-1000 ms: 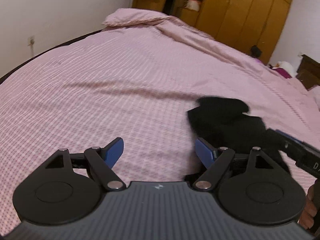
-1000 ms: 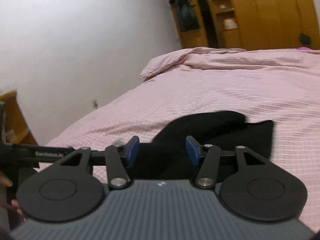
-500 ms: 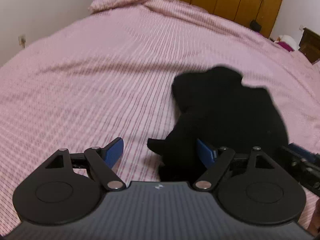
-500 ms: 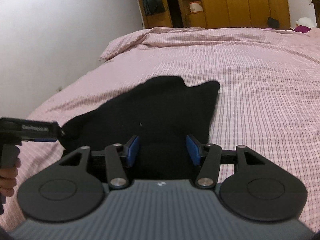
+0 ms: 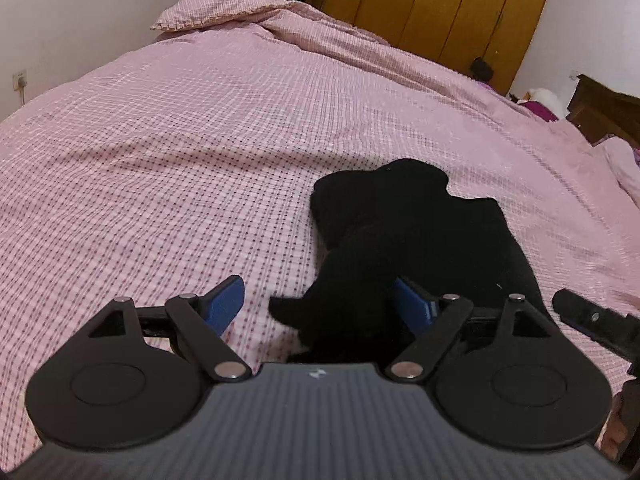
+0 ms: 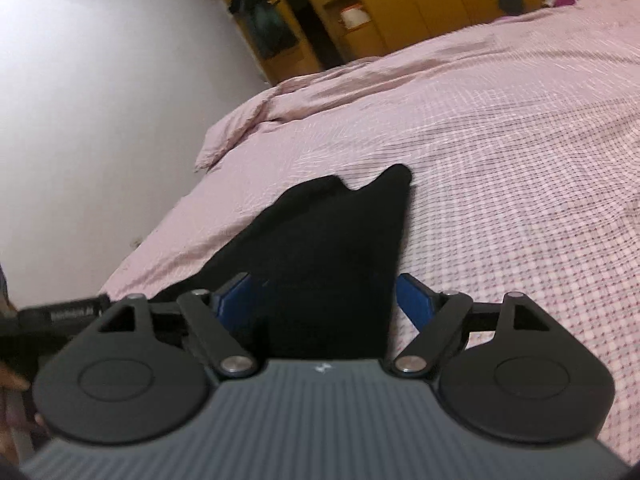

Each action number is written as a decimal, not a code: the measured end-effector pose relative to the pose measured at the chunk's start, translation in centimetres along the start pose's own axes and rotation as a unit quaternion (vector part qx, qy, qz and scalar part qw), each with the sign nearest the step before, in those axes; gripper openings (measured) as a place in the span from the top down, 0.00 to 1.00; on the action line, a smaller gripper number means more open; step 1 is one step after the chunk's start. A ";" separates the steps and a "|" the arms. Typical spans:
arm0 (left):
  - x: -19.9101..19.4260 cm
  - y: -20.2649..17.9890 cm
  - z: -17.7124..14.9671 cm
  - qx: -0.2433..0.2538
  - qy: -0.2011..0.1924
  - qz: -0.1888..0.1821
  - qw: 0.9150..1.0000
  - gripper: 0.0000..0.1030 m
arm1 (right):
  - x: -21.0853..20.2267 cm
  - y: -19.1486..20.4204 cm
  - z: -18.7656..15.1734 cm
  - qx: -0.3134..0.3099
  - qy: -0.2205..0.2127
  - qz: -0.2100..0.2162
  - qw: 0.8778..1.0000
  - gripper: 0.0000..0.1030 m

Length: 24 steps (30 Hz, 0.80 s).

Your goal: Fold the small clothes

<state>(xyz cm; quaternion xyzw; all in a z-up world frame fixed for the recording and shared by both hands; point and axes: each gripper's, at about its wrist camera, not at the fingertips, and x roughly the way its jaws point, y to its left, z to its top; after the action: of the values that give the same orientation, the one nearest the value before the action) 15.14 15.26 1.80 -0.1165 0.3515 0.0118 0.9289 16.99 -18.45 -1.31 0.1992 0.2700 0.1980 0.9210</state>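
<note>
Left of my spread left gripper [image 5: 320, 304] I see open pink bedspread [image 5: 160, 160]. The black garment [image 5: 400, 240] lies flat, its near edge between both claws. My right gripper [image 6: 324, 300] is opening, its half-second-old pinch gone.

The near end of the black garment [image 5: 408, 240] is hidden behind the body of the left hand-held gripper [image 5: 320, 306], so how its lower edge lies cannot be told. In the right wrist view the same garment [image 6: 332, 256] runs under the right hand-held gripper [image 6: 324, 300], whose jaws are opening with the cloth between them; whether the pads touch it is unclear. That whole view is blurred, the wardrobe [image 6: 360, 12] shelves especially. The black cloth shows no folds or seams. A hand [image 6: 12, 384] is cut off at the left edge. The bed [image 5: 160, 140] runs out of both pictures.
</note>
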 end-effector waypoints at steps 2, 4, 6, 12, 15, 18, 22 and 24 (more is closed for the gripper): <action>0.7 -0.2 0.5 0.002 0.004 -0.001 1.000 0.17 | 0.7 -0.7 0.5 0.011 0.003 -0.003 1.000 0.22; 1.7 -0.3 1.0 -0.002 0.013 -0.008 1.000 0.17 | 1.6 -1.6 0.8 0.034 0.017 0.000 0.999 0.22; 2.7 -0.3 1.2 -0.010 0.028 -0.019 0.999 0.17 | 2.8 -2.6 0.9 0.061 0.042 0.001 0.997 0.22; 5.2 0.1 0.4 -0.042 0.057 -0.048 0.996 0.15 | 5.3 -4.3 -0.2 0.126 0.075 0.039 0.988 0.20; 5.7 0.2 0.1 -0.045 0.057 -0.061 0.995 0.14 | 6.3 -3.8 -0.3 0.115 0.084 0.057 0.988 0.20; 6.3 0.1 -0.2 -0.045 0.067 -0.099 0.992 0.14 | 7.1 -3.1 -0.8 0.099 0.092 0.073 0.988 0.19; 6.4 0.3 -0.7 -0.062 0.080 -0.148 0.984 0.43 | 7.7 -2.8 -0.9 0.102 0.088 0.082 0.988 0.36; 6.4 0.7 -0.8 -0.085 0.084 -0.161 0.980 0.53 | 8.0 -3.1 -0.5 0.128 0.092 0.089 0.984 0.53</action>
<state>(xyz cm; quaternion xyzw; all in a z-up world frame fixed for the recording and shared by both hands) 19.37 15.40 -3.15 -0.2505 0.4027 -0.1181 0.8724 23.72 -17.13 -6.56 0.3194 0.3576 0.2601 0.8381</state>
